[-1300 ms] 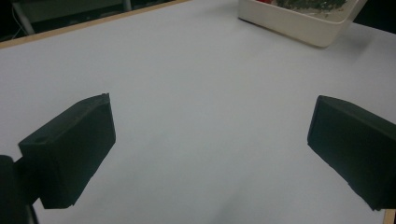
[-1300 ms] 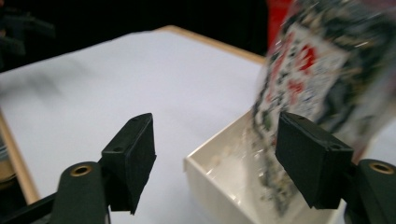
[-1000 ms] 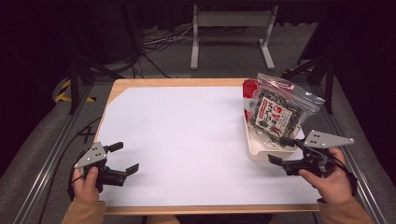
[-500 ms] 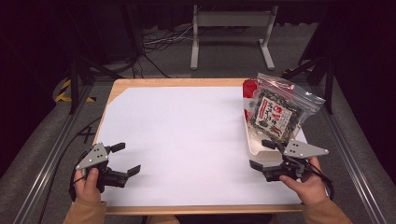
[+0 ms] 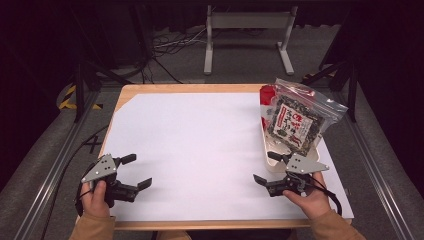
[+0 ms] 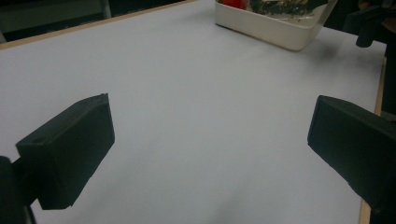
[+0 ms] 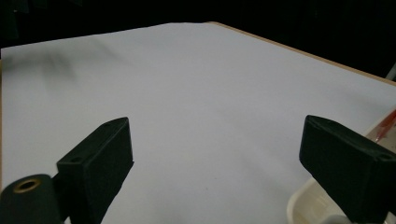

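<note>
- Right tool (image 5: pixel 266 168) sits low over the near right part of the desk (image 5: pixel 200 150), held in the person's right hand (image 5: pixel 311 197). Jaws are spread wide, nothing between them.
- Just past that tool, on its far side, there's the tray (image 5: pixel 267 159), a cream one. Its near end is right by the upper jaw, can't tell if they actually touch. In the right gripper view the tray's corner (image 7: pixel 308 205) pokes in just beside the right-hand jaw.
- The bag (image 5: pixel 296 120) stands propped in the tray, farther out from the right tool. It's a clear zip bag with dark stuff inside and a red and white label, leaning back a bit.
- Something red (image 5: pixel 266 95) sits behind the bag in the tray, mostly hidden, can't say what it is.
- Left tool (image 5: pixel 136 172) is over at the near left corner, well apart from the right one, gripped by the left hand (image 5: pixel 97 197). Also wide open and empty.
- From the left gripper view, it looks across bare white desk at the tray (image 6: pixel 275 30), way out ahead and to the right of its jaws, with the bag's bottom edge (image 6: pixel 280 7) just peeking in at the top.
- Between either tool's jaws it's just the white desk surface.
</note>
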Demonstrator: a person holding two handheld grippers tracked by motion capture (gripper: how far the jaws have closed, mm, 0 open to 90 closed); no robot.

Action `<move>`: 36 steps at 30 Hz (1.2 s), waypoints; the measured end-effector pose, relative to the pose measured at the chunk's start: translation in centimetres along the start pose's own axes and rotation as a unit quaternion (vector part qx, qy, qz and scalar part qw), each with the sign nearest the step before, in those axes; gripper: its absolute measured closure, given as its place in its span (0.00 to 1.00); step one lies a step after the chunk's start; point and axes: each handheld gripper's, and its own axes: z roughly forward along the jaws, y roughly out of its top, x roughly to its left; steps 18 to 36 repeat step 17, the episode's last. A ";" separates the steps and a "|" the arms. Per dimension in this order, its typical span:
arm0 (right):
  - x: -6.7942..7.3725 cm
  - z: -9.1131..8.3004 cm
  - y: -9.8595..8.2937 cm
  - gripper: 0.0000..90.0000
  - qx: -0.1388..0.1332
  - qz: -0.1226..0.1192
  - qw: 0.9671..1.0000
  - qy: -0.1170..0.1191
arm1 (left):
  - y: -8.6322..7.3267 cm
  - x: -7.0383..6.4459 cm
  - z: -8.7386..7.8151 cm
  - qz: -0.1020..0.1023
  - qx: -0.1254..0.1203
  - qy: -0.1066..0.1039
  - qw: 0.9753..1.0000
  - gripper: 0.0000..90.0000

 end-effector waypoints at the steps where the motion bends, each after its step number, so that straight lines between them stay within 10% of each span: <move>1: 0.1 0.1 0.0 0.11 0.000 0.002 1.000 0.003 | 0.0 0.0 0.1 -0.003 -0.002 -0.002 1.000 0.01; 36: 0.4 0.5 -0.3 0.11 -0.006 -0.009 1.000 -0.008 | -0.2 -0.2 0.6 0.002 -0.001 -0.009 1.000 0.01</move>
